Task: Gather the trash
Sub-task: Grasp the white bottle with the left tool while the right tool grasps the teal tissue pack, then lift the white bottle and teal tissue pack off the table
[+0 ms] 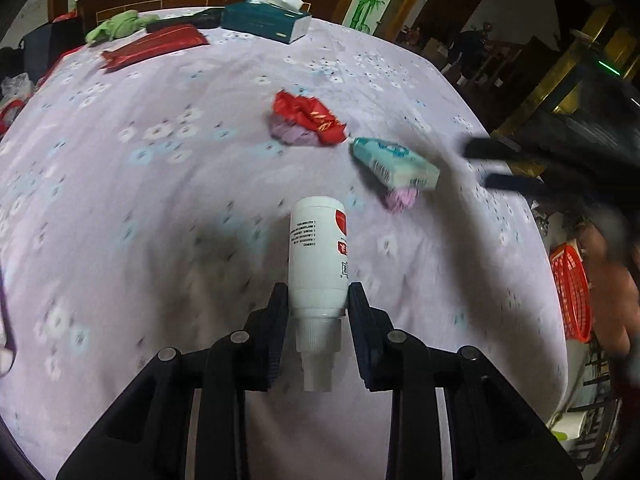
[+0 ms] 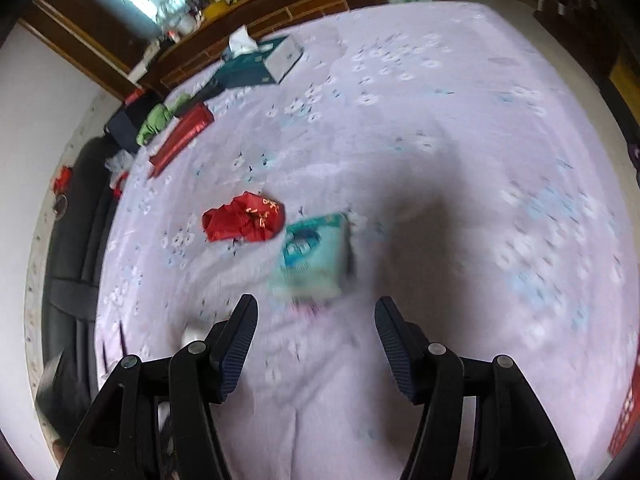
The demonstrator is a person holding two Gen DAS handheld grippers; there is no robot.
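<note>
The left gripper [image 1: 318, 300] clamps a white spray bottle [image 1: 319, 254] for disposal, while the right gripper [image 2: 316, 322], jaws spread, nears the teal tissue pack [image 2: 314, 258] mid-bed [image 2: 440, 120].

Two matte black hand-held grippers.
The left gripper [image 1: 318, 300] and right gripper [image 2: 316, 312] share ribbed fingers [image 2: 240, 344], round silver pivot screws [image 1: 239, 336], angular linkages.

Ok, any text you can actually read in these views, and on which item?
None is legible.
White plastic bottle in the left gripper: upside-down black print and red label, too small.
Teal tissue packet: blurred.
Crumpled red wrapper: gold marks, unreadable.
Dark-green tissue box: white strip, too small.
</note>
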